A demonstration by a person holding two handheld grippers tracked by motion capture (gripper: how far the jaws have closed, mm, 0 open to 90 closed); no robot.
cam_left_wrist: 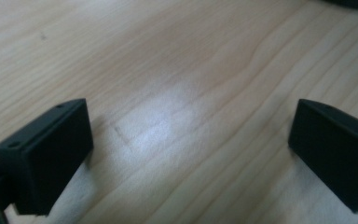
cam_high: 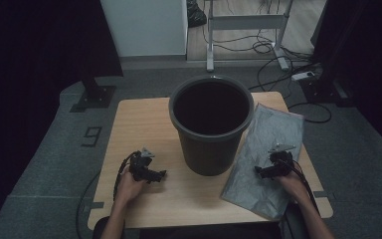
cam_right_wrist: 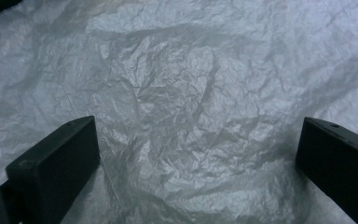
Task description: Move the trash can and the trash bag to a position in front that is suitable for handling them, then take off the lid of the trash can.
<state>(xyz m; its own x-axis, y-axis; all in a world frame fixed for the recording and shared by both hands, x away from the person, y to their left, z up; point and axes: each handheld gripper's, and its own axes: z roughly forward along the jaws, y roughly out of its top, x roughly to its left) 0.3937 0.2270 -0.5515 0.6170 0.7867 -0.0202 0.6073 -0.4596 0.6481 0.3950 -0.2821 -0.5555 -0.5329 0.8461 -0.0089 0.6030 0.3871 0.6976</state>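
A dark grey bin (cam_high: 211, 124) stands upright and empty in the middle of the small wooden table (cam_high: 139, 124). To its right a flat, crumpled grey plastic bag (cam_high: 266, 159) lies on the table, with its corner over the front edge. My left gripper (cam_high: 160, 175) rests low over bare wood left of the bin, jaws wide apart with nothing between them (cam_left_wrist: 186, 140). My right gripper (cam_high: 258, 172) hovers over the bag, also open, with the wrinkled bag (cam_right_wrist: 191, 93) under its jaws.
The table is small, with carpeted floor all round. Cables (cam_high: 278, 50) and a power strip (cam_high: 303, 75) lie on the floor behind, near a desk frame (cam_high: 243, 25). A dark stand base (cam_high: 94, 94) sits at the back left.
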